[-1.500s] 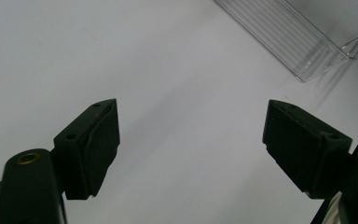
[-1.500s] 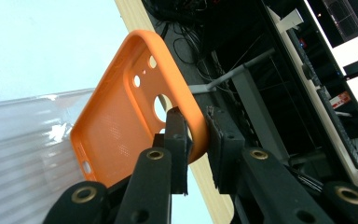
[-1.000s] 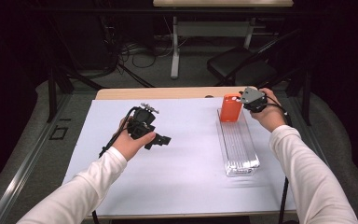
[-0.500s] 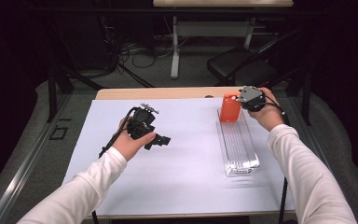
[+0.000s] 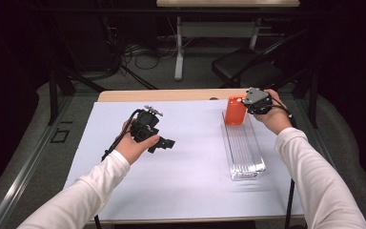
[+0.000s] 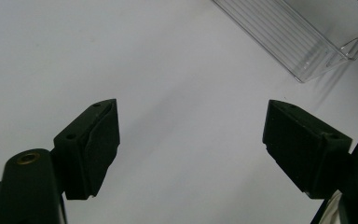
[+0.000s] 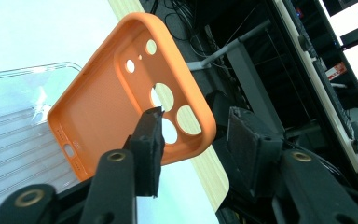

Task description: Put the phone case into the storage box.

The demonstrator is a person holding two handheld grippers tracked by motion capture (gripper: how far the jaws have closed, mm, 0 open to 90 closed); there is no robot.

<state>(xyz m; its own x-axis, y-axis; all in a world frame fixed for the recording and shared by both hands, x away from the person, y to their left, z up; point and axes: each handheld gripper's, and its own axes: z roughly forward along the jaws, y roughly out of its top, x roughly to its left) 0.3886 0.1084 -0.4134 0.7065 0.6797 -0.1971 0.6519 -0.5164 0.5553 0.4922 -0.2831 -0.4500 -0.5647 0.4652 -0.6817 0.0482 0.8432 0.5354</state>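
An orange phone case (image 5: 235, 110) stands upright over the far end of a long clear plastic tray (image 5: 244, 152) on the right of the white table. My right gripper (image 5: 245, 108) holds it from the right. Seen from the right gripper view, the case (image 7: 121, 102) shows its hollow inside with camera holes, and the right gripper (image 7: 193, 135) has one jaw inside the case and the other outside its side wall. My left gripper (image 5: 167, 143) hovers over the table's left middle; in its own view the left gripper (image 6: 191, 140) is open with nothing between the jaws.
The white sheet (image 5: 190, 181) covers most of the table, with a wooden strip (image 5: 162, 95) along the far edge. A near corner of the tray (image 6: 317, 51) is visible from the left gripper view. Table legs, cables and a chair (image 5: 248, 71) lie beyond.
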